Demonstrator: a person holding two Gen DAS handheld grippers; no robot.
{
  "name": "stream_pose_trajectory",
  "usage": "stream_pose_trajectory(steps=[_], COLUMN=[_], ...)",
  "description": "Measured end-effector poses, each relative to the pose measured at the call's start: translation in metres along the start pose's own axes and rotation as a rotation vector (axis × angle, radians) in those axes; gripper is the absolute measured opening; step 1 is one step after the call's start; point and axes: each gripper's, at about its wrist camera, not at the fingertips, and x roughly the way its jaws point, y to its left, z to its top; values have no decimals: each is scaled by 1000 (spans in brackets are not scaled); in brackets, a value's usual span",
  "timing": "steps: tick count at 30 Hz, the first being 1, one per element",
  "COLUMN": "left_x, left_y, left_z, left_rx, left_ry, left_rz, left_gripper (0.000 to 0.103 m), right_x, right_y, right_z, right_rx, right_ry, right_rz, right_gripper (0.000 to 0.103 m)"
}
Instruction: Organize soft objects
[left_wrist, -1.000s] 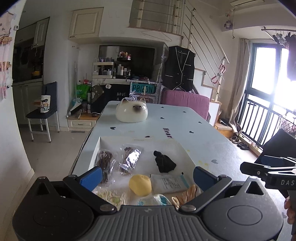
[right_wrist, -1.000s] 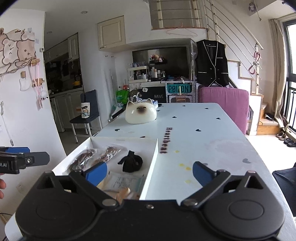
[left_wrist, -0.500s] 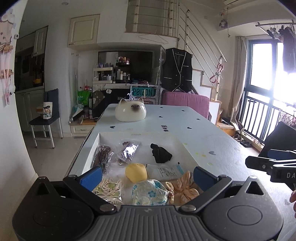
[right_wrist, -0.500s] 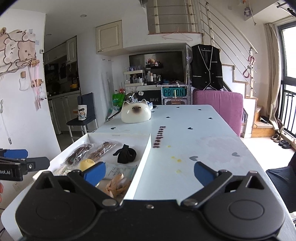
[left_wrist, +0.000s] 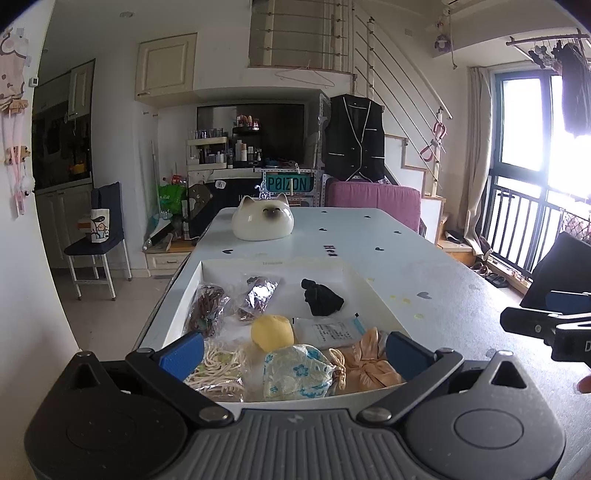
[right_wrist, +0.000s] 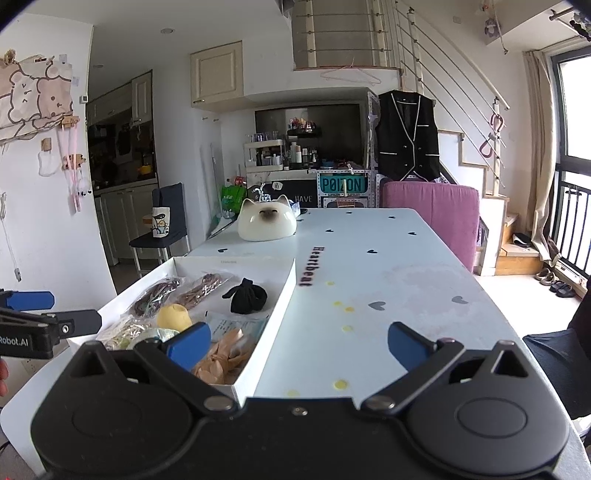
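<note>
White tray (left_wrist: 373, 291) of soft things is sitting on the pale table (left_wrist: 436, 266), and I am holding both grippers wide and empty over it.

Through the left wrist camera I am looking along the left gripper (left_wrist: 293, 349), its blue pads spread wide above the near end of the tray; between them are lying a yellow ball (left_wrist: 272, 332), a blue-flowered pouch (left_wrist: 297, 374), a peach bow (left_wrist: 369, 363), a cream cord bundle (left_wrist: 218, 363) and a flat packet (left_wrist: 327, 328), with a black cloth lump (left_wrist: 323, 301) and two bagged brown cords (left_wrist: 232, 299) farther back. Through the right wrist camera I am seeing the right gripper (right_wrist: 297, 341) just as wide, straddling the tray's right wall, and a cat-faced ornament (right_wrist: 266, 223) is standing at the table's far end.
</note>
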Motion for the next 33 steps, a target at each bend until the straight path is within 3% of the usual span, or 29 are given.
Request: stream_pose_trajectory(steps=[33], left_x=[-8], left_y=[-2], left_z=[0], left_rx=[4], left_ry=[-5], left_rz=[12], left_gripper=[103], right_x=[-7], right_y=[0], right_z=[-3], right_rx=[0], right_ry=[-3], right_rz=[-1], right_gripper=[103])
